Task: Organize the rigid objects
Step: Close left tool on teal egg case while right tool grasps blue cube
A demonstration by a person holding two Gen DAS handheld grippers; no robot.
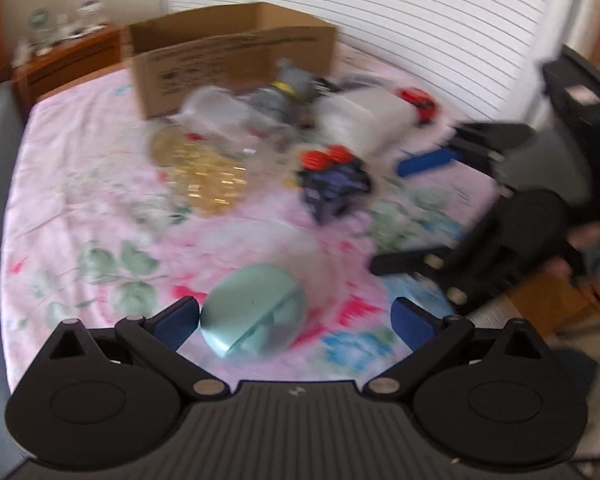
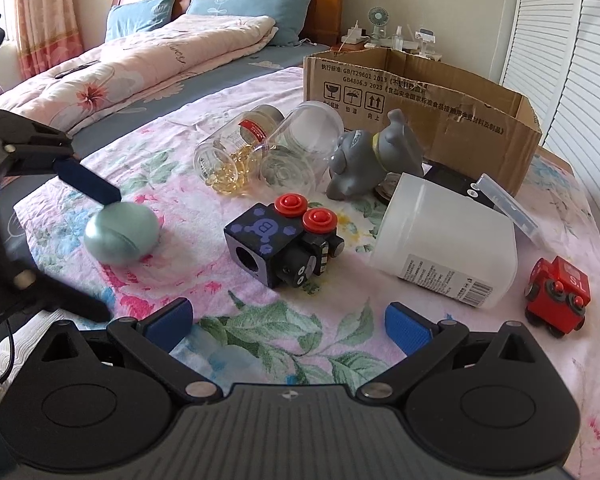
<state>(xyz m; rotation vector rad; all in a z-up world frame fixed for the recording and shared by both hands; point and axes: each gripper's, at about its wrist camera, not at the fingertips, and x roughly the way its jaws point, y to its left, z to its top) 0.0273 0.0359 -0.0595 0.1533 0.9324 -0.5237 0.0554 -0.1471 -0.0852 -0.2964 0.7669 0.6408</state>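
Note:
A pale green egg-shaped case (image 1: 254, 312) lies on the floral bedsheet between my left gripper's (image 1: 296, 320) open fingers, nearer the left pad. The right wrist view shows the same case (image 2: 122, 234) with one left finger (image 2: 88, 184) touching its top. My right gripper (image 2: 288, 326) is open and empty above the sheet, short of a black cube toy with red buttons (image 2: 284, 240). Beyond lie a white plastic jar (image 2: 446, 240), a red toy car (image 2: 558, 296), a grey toy figure (image 2: 374, 154), two clear jars (image 2: 236, 148) and an open cardboard box (image 2: 424, 104).
The left wrist view is blurred; it shows the box (image 1: 232, 52), the jars, the black toy (image 1: 334, 184) and the right gripper (image 1: 480, 256) at right. A folded quilt (image 2: 140, 64), pillows and a wooden headboard lie at the back. A nightstand (image 1: 68, 60) holds small items.

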